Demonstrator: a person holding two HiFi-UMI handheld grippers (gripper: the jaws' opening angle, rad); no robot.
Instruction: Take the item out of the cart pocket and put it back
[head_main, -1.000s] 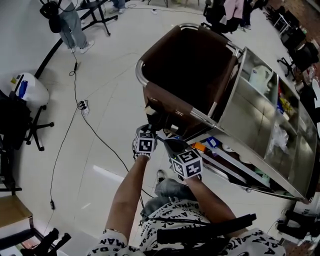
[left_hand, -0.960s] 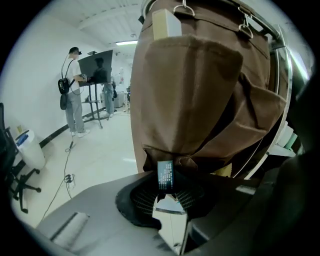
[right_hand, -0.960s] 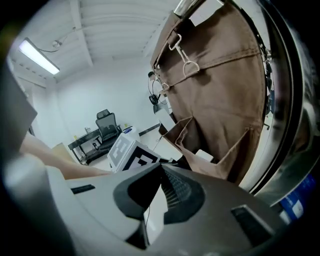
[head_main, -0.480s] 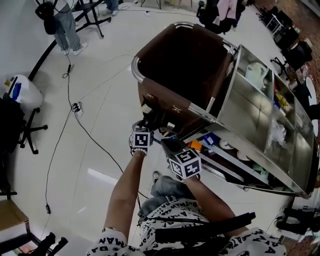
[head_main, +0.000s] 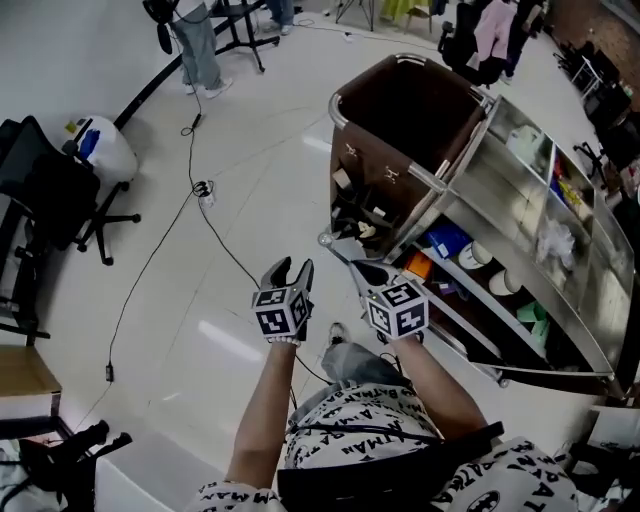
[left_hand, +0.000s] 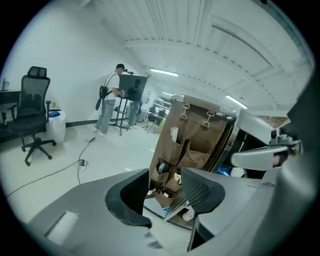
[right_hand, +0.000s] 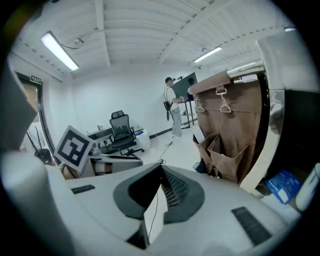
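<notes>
Left gripper (head_main: 292, 268) stands clear of the cart pockets (head_main: 360, 212). Its jaws have just been opening, with nothing between them. Right gripper (head_main: 355, 268) is closed and empty. Item (left_hand: 174, 135) sits pocketed. Return judged complete; next move calls only for checking its seating.

The cart (head_main: 445, 180) stands ahead of you, to the right, with its bag (head_main: 405, 105) at the left end and its shelves (head_main: 530, 250) running right. The pockets (head_main: 362, 200) hang on the bag's near side. Far left sits a chair (head_main: 55, 190) with a tub (head_main: 105, 150) beside it, and a cable (head_main: 215, 235) crosses the floor (head_main: 200, 330) between chair and cart
</notes>
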